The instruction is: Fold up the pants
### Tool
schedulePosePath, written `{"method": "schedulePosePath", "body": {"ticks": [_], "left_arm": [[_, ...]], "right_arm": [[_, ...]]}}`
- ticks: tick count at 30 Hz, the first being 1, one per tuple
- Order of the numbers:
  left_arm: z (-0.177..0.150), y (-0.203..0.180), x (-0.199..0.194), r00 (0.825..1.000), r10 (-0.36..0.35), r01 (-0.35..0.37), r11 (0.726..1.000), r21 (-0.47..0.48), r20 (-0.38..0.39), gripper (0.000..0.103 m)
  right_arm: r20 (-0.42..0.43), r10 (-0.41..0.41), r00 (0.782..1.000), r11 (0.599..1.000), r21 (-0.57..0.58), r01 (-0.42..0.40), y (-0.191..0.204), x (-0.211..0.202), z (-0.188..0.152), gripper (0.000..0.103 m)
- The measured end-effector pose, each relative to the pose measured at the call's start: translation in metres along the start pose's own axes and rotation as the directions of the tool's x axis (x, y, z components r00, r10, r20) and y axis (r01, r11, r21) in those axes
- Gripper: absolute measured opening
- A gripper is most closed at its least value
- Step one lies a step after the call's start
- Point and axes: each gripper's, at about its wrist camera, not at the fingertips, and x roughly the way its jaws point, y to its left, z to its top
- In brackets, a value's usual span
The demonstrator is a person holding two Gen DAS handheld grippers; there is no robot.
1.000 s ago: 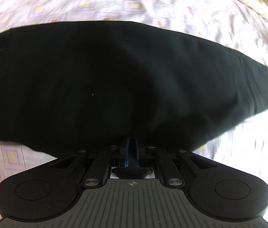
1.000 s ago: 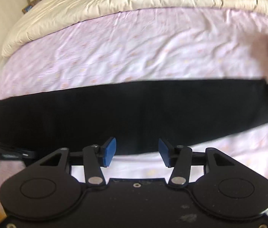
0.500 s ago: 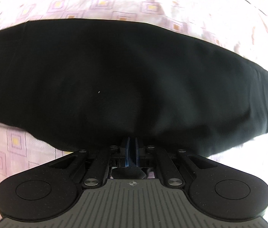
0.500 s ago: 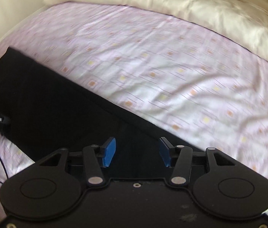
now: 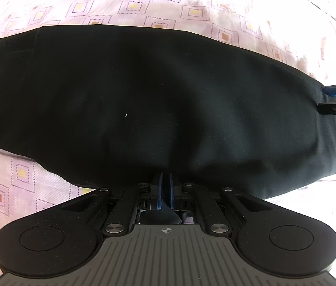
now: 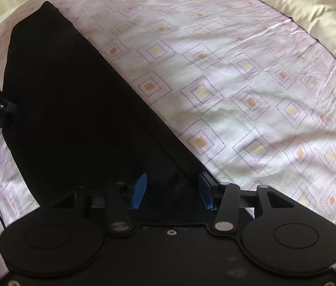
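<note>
Bed with pink patterned sheet (image 5: 25, 174); black pants (image 5: 156, 95) laid flat across it, already a long doubled strip.

Left view: left claw (image 5: 165, 191) pressed together, pinching the near edge of the pants; right claw (image 5: 334, 99) visible at the strip's far right end. Right view: right claw (image 6: 172, 190) spread, pads either side of the pants (image 6: 72, 109) end, not gripping; cream duvet (image 6: 311, 7) beyond. Judgement: close squarely on both layers before lifting, then carry the end over evenly, keeping edges aligned.
</note>
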Motion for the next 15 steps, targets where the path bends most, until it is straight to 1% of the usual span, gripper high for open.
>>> {"method": "schedulePosePath", "body": {"ticks": [1, 2, 3, 5, 6, 8, 11, 13, 15], "left_arm": [[-0.001, 0.0, 0.0, 1.0, -0.003, 0.003, 1.0, -0.002, 0.003, 0.006], [-0.002, 0.001, -0.001, 1.0, -0.004, 0.004, 1.0, -0.005, 0.007, 0.006], [-0.002, 0.004, -0.003, 1.0, -0.004, 0.004, 1.0, -0.008, 0.014, 0.006], [-0.005, 0.003, -0.006, 0.999, 0.009, -0.009, 1.0, -0.003, 0.033, 0.006], [-0.009, 0.003, -0.001, 0.999, 0.018, -0.018, 1.0, 0.003, 0.043, 0.006], [-0.013, -0.001, -0.006, 0.997, 0.035, -0.035, 0.999, 0.0, 0.07, 0.007], [-0.018, -0.003, -0.014, 0.992, 0.046, -0.042, 0.998, -0.037, 0.115, 0.007], [-0.018, -0.006, -0.021, 0.987, 0.066, -0.06, 0.997, -0.044, 0.145, 0.007], [-0.013, -0.009, -0.03, 0.98, 0.088, -0.082, 0.996, -0.04, 0.176, 0.007]], "right_arm": [[-0.002, 0.004, 1.0, 1.0, -0.006, -0.004, 0.001, -0.001, 0.0, 0.038], [-0.007, 0.012, 1.0, 1.0, -0.019, -0.013, 0.004, -0.002, 0.001, 0.015], [-0.016, 0.004, 1.0, 0.999, -0.043, -0.005, 0.008, -0.002, 0.001, 0.007], [-0.021, 0.001, 1.0, 0.996, -0.093, -0.003, 0.016, -0.006, 0.003, 0.005], [-0.012, -0.004, 1.0, 0.995, -0.098, 0.003, 0.017, -0.009, 0.004, 0.004], [0.012, -0.027, 1.0, 0.994, -0.103, 0.028, 0.017, -0.014, 0.008, 0.004], [0.031, -0.062, 0.998, 0.996, -0.068, 0.064, 0.008, -0.015, 0.02, 0.003], [0.001, -0.05, 0.999, 0.998, -0.034, 0.05, 0.002, -0.008, 0.027, 0.003], [-0.011, -0.038, 0.999, 0.999, -0.036, 0.037, 0.0, -0.003, 0.027, 0.003]]}}
